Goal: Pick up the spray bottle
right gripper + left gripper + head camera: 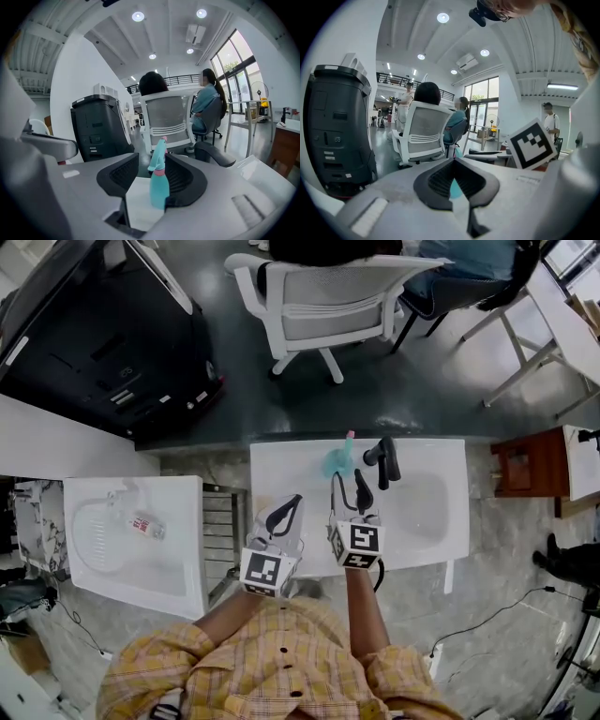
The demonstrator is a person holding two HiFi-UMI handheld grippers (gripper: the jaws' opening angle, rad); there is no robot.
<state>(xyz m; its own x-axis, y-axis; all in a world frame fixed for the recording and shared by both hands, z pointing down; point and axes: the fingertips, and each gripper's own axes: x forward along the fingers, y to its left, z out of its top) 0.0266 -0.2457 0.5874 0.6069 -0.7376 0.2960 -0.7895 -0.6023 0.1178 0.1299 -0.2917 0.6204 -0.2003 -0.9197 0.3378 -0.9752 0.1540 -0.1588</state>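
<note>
The spray bottle (339, 461) is teal with a pink collar and stands upright near the far edge of a white table top (427, 521). In the right gripper view the spray bottle (159, 180) stands between the two dark pads, close to the right one, and is not squeezed. My right gripper (348, 480) is open just short of the bottle. My left gripper (296, 500) hovers beside it on the left, fingertips together and nothing held. In the left gripper view the left gripper (453, 160) shows only a teal sliver behind its closed tips.
A black curved fixture (382, 460) stands on the table right of the bottle. A white office chair (319, 301) and a black machine (103, 334) lie beyond. A white basin (178, 512) holding a small bottle (142, 524) sits left, a brown stand (530, 468) right.
</note>
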